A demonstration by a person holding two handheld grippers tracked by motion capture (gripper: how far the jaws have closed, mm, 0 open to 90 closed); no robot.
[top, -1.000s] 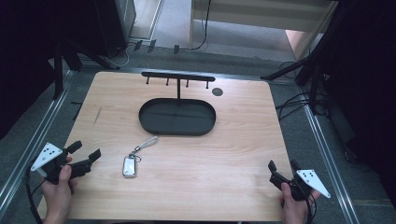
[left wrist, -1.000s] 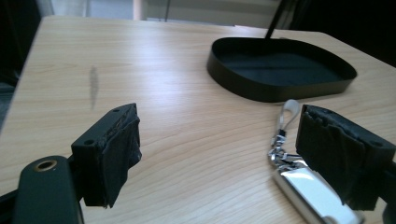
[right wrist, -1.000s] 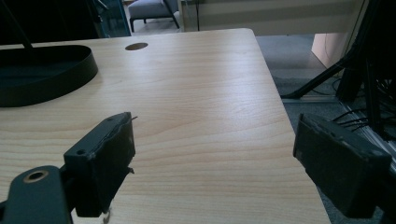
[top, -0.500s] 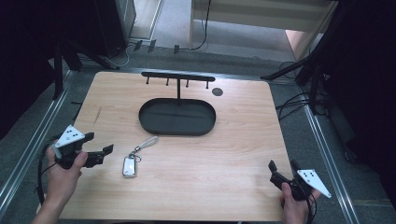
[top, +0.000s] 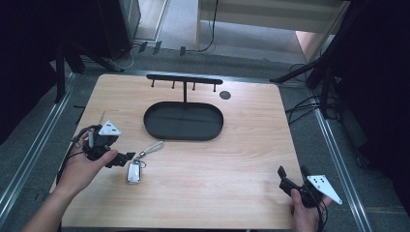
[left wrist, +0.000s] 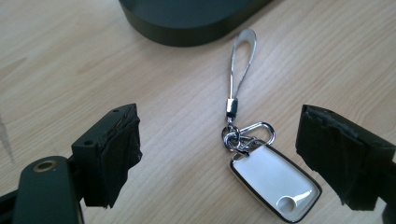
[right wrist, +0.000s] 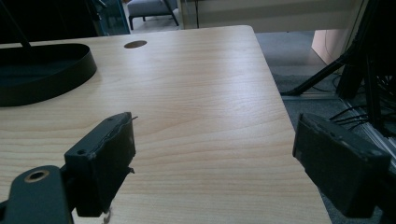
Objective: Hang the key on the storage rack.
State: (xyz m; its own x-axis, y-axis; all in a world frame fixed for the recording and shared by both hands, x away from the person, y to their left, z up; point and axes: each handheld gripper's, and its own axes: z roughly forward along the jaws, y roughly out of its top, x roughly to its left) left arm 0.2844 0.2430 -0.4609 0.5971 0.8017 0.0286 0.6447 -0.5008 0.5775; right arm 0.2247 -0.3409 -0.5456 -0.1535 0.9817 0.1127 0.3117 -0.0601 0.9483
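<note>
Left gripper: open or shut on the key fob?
Open. In the left gripper view both pads of the left gripper stand wide apart, clear of the key fob, which lies flat on the table.

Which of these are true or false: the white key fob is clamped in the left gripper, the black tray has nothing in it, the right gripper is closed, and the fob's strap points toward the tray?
1. The left gripper clamps the key fob. False: its jaws stand open, and the fob lies on the table between them.
2. The black tray has nothing in it. True.
3. The right gripper is closed. False: its jaws stand wide apart over bare wood.
4. The fob's strap points toward the tray. True.
</note>
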